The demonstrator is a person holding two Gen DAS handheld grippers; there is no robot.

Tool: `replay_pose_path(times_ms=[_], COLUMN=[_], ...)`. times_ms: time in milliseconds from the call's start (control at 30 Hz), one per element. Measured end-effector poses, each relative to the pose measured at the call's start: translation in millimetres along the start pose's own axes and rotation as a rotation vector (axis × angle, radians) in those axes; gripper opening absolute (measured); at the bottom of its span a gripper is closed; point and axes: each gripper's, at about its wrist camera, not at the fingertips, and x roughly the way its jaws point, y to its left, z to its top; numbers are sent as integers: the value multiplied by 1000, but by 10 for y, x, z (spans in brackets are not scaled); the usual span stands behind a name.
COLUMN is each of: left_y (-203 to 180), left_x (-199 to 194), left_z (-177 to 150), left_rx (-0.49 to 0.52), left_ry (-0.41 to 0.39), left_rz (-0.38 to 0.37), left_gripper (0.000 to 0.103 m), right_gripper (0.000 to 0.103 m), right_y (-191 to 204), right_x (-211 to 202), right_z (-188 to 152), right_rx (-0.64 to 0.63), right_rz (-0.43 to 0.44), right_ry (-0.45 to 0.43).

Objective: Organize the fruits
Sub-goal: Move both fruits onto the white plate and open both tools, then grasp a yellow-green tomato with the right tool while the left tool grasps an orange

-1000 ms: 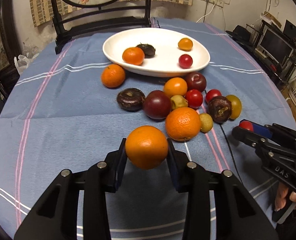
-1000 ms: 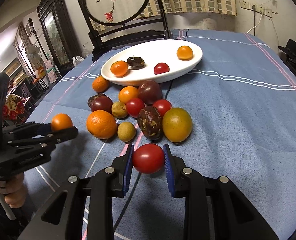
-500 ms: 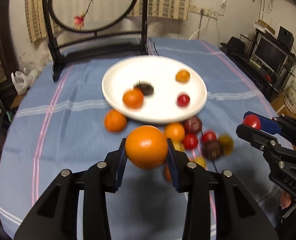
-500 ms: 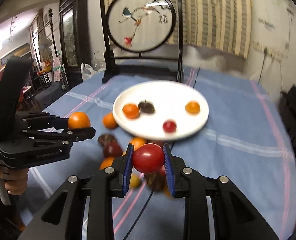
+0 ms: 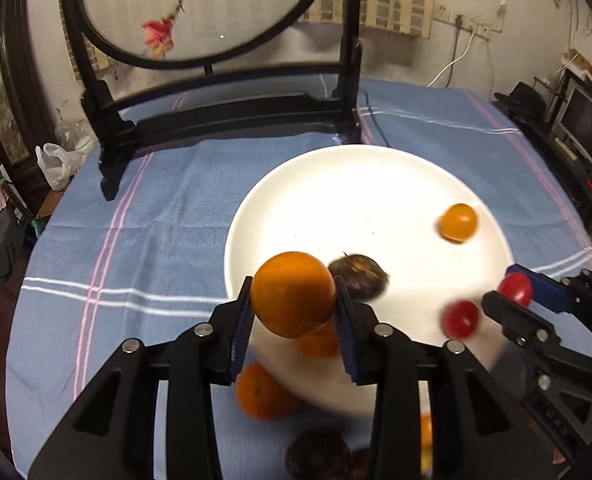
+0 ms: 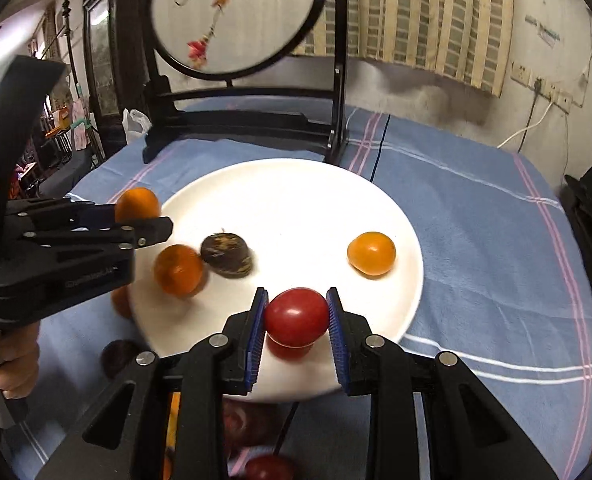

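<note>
Both grippers are hovering over the white plate point(image 5: 376, 176) at once. The left gripper point(image 5: 294, 312) is pinching a big orange point(image 5: 293, 294) squarely between its blue pads point(image 5: 243, 330), jaws spread wide only because the fruit is that broad, and it is riding above the plate's near-left rim, over a smaller orange point(image 6: 178, 269) already lying there.

The right gripper point(image 6: 296, 320) is clamping a red tomato point(image 6: 297, 317) across its middle, jaws closer together, and hanging above the near edge, right over another red tomato point(image 5: 461, 319) on the plate. That looks deliberate to me: like going beside like.

Also on the plate are a dark brown fruit point(image 6: 226, 255) touching or just beside the small orange, and an orange-yellow tomato point(image 6: 371, 253) well apart on the right side. More fruit is waiting on the blue striped cloth point(image 6: 476, 240) below the rim, blurred, including a loose orange point(image 5: 262, 394).

Both fruits look ready for lowering and release; round ones may roll.
</note>
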Motion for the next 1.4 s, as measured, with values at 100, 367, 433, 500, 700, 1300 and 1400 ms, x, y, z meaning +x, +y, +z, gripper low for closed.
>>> replay_pose_path(times_ms=[100, 367, 433, 500, 700, 1300, 1400], left_y=[8, 55, 73, 77, 54, 159, 203], left_x=[212, 420, 373, 260, -91, -594, -559], left_z=[50, 91, 99, 90, -4, -1371, -1458], left_rx=[-8, -47, -55, -54, -47, -116, -154], left_ry=[33, 71, 65, 36, -15, -3, 13], left_rz=[-4, -19, -15, -18, -28, -79, -94], left_gripper=[37, 44, 61, 63, 74, 83, 83], right_gripper=[30, 49, 52, 52, 60, 69, 69], right_y=[-36, -36, -75, -97, -169, -39, 18], right_x=[132, 339, 312, 254, -48, -686, -729], right_z=[33, 51, 49, 39, -87, -1079, -1223], right_rx=[7, 22, 57, 76, 123, 138, 114], right_rz=[0, 12, 13, 25, 38, 38, 23], right_ry=[19, 71, 59, 53, 21, 38, 45])
